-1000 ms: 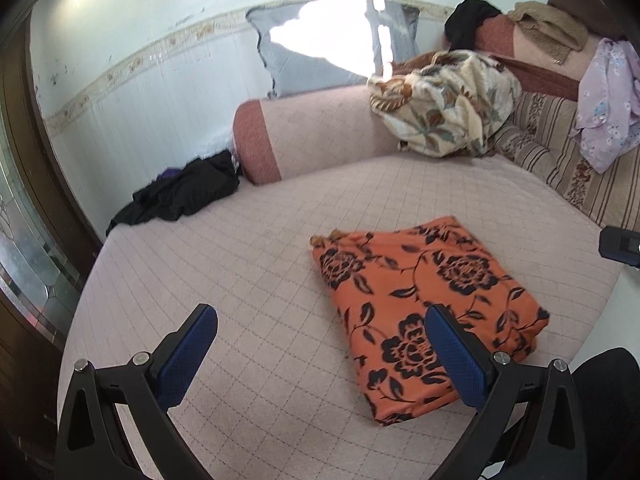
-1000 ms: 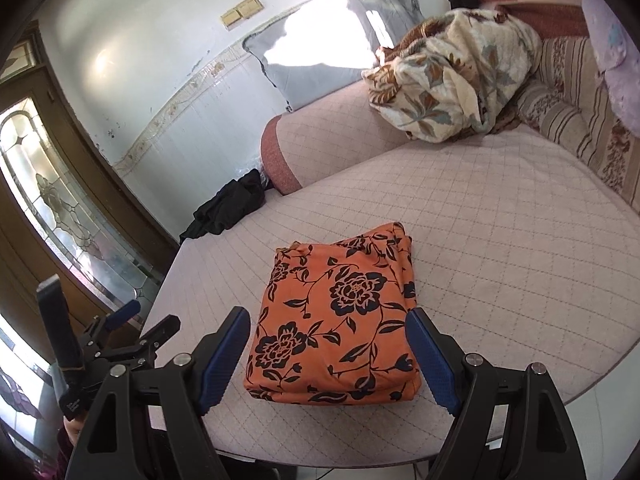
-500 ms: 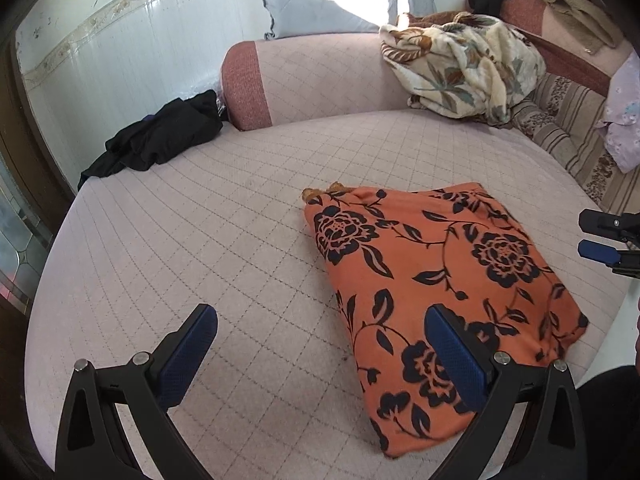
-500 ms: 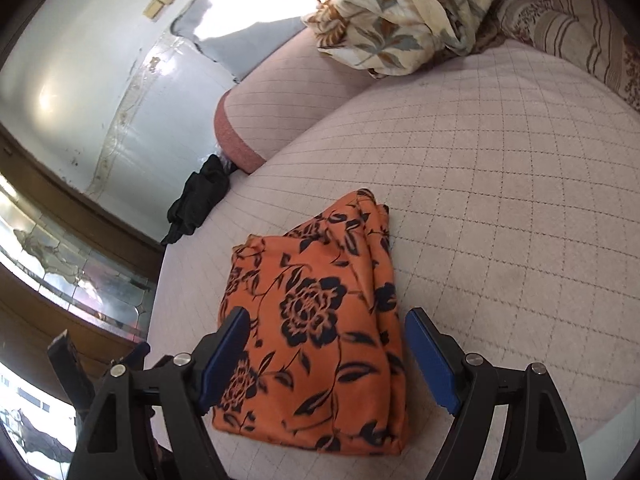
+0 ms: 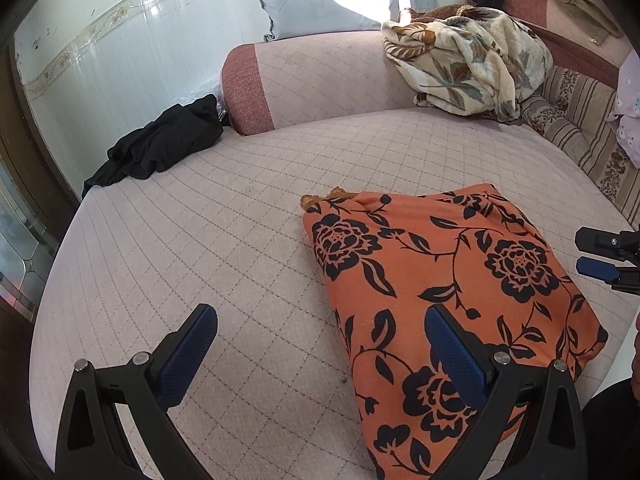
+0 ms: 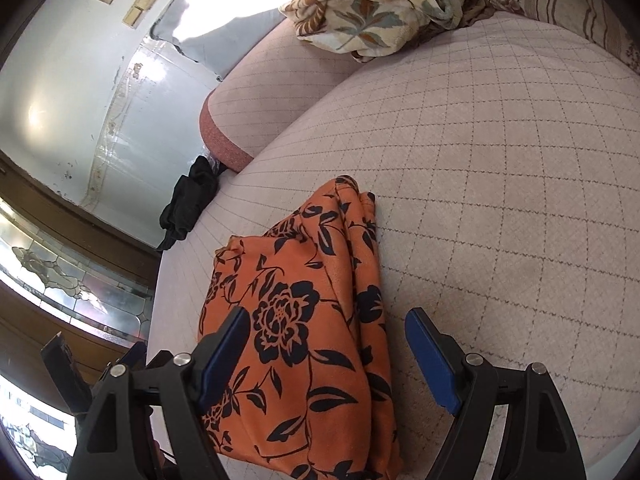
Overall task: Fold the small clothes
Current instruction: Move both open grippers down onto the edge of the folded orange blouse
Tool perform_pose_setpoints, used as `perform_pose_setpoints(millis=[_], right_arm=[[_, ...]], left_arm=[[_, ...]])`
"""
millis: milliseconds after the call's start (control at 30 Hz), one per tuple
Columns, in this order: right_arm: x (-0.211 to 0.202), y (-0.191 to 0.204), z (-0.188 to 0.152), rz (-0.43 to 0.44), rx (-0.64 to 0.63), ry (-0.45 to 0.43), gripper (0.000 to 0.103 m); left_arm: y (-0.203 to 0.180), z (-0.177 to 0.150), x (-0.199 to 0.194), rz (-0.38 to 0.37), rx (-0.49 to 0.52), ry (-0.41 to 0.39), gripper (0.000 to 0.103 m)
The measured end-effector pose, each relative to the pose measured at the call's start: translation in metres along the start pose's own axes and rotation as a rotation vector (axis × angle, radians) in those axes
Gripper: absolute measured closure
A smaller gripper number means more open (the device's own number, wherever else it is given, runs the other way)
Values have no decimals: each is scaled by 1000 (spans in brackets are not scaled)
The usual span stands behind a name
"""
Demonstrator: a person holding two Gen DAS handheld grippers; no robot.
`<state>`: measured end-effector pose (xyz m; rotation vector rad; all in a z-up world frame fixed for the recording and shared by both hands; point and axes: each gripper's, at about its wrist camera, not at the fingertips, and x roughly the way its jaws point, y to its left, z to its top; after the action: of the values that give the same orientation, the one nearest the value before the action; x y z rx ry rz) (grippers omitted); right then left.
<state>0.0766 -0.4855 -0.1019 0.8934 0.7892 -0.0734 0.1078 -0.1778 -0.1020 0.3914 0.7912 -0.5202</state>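
Both hand-held grippers hovered with jaws spread wide and nothing between them above a quilted pink bed [image 5: 224,240]. In the left wrist view, the left gripper [image 5: 320,354] filled the bottom of the frame, its left blue pad over bare quilt and its right pad over the near edge of a folded orange cloth [image 5: 444,280] printed with black flowers, which lay at lower right of centre. At upper left, a heap of black clothes [image 5: 160,144] sat at the bed's edge beside a pink bolster [image 5: 312,80]; at upper right, a cream leaf-patterned blanket [image 5: 472,64] was bunched against striped cushions [image 5: 580,128]. At the right edge, the right gripper's tips showed just beside the cloth. In the right wrist view, the right gripper [image 6: 328,358] hung at bottom centre, its left pad over the orange cloth [image 6: 296,304] and its right pad over the quilt.
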Motion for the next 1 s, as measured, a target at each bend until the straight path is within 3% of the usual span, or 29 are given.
perform_pose_setpoints(millis=[600, 1000], right_arm=[[-20, 3, -12, 64, -6, -43, 20], [-13, 1, -10, 63, -15, -22, 20]], left_arm=[[-15, -4, -19, 26, 11, -2, 0], [-21, -6, 2, 3, 9, 29, 0]])
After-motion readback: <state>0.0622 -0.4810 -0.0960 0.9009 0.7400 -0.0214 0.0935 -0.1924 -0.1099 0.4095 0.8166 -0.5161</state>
